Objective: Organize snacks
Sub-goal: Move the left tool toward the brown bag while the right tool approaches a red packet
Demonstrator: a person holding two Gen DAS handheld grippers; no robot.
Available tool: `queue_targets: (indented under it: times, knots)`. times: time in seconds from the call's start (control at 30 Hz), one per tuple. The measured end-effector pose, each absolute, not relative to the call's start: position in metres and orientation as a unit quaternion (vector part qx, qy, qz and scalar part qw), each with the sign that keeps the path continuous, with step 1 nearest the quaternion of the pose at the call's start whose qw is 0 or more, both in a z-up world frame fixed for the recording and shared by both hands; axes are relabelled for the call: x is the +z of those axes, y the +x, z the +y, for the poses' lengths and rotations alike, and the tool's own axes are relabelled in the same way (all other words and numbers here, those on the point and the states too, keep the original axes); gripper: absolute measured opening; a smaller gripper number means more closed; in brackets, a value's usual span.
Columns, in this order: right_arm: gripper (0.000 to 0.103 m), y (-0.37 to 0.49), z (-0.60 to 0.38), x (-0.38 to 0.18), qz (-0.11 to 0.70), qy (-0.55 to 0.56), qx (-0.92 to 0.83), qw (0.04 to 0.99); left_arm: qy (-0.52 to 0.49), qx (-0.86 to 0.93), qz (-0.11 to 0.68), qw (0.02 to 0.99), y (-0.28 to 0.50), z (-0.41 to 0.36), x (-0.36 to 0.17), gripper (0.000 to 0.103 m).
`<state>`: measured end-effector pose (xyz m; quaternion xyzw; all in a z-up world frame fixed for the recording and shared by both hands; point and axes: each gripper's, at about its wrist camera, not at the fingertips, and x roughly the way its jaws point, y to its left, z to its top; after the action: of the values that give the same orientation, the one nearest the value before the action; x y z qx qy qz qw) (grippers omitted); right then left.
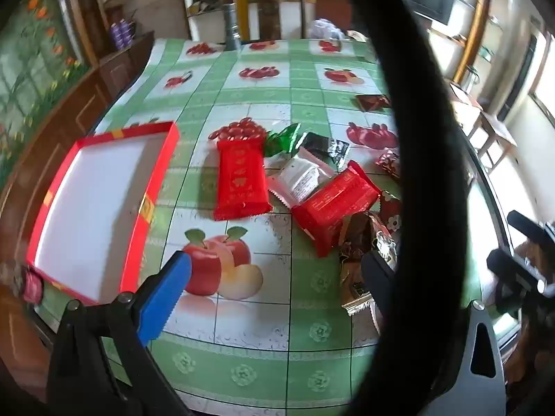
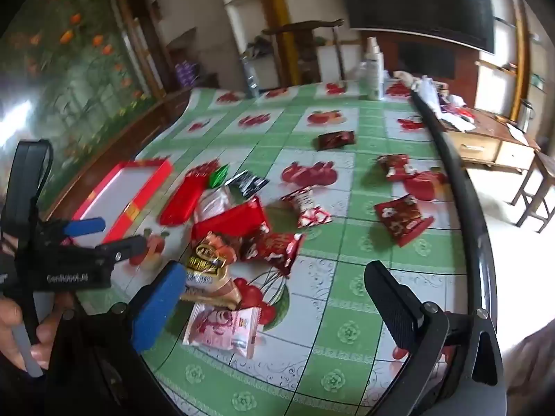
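A shallow red box with a white floor (image 1: 93, 204) lies at the table's left; it also shows in the right wrist view (image 2: 128, 187). Wrapped snacks lie heaped mid-table: a long red pack (image 1: 241, 176), a second red pack (image 1: 334, 204), a green wrapper (image 1: 282, 138), a black one (image 1: 324, 147). More red packs (image 2: 402, 220) lie scattered right, and a pink pack (image 2: 225, 326) lies near. My left gripper (image 1: 274, 270) is open and empty, above the cloth between box and heap. My right gripper (image 2: 274, 294) is open and empty, over the heap's near edge.
A black cable (image 1: 416, 173) hangs across the left wrist view. The table carries a green fruit-print cloth (image 2: 347, 329). Bottles (image 2: 373, 69) stand at the far edge. A wooden chair (image 1: 274, 3) stands behind the table, a wood panel along the left side.
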<state>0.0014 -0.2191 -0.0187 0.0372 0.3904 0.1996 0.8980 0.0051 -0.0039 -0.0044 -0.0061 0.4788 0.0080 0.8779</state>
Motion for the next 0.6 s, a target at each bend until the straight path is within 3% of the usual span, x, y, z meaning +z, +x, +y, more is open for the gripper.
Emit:
queue_targets:
  times: [0.37, 0.6]
  knots:
    - [0.103, -0.023, -0.201, -0.015, 0.378, 0.031, 0.226, 0.897, 0.011, 0.041, 0.429, 0.903, -0.018, 0.008, 0.004, 0.098]
    - [0.103, -0.042, -0.211, -0.015, 0.373, 0.057, 0.159, 0.913, 0.050, -0.010, 0.448, 0.893, -0.017, 0.007, 0.001, 0.098]
